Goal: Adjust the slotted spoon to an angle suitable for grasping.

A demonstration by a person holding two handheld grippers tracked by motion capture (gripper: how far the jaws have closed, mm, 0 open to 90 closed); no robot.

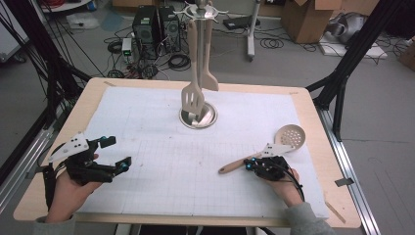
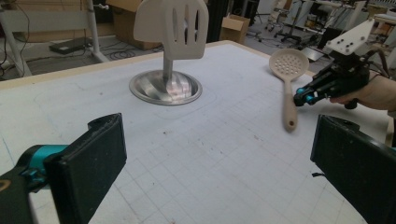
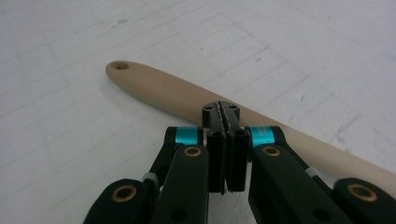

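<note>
We see even, diffuse overhead lighting, with only soft, faint shadows on the white mat. The steel base shows streaked glare. In the left gripper view, the near black jaws blur. In the right gripper view, the spoon handle softens toward the frame edges. The high view is slightly grainy.

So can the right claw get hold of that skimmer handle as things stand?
Probably not yet: the right claw sits right over the skimmer handle with bare mat around it, but its jaws are pressed shut and must open first.
</note>
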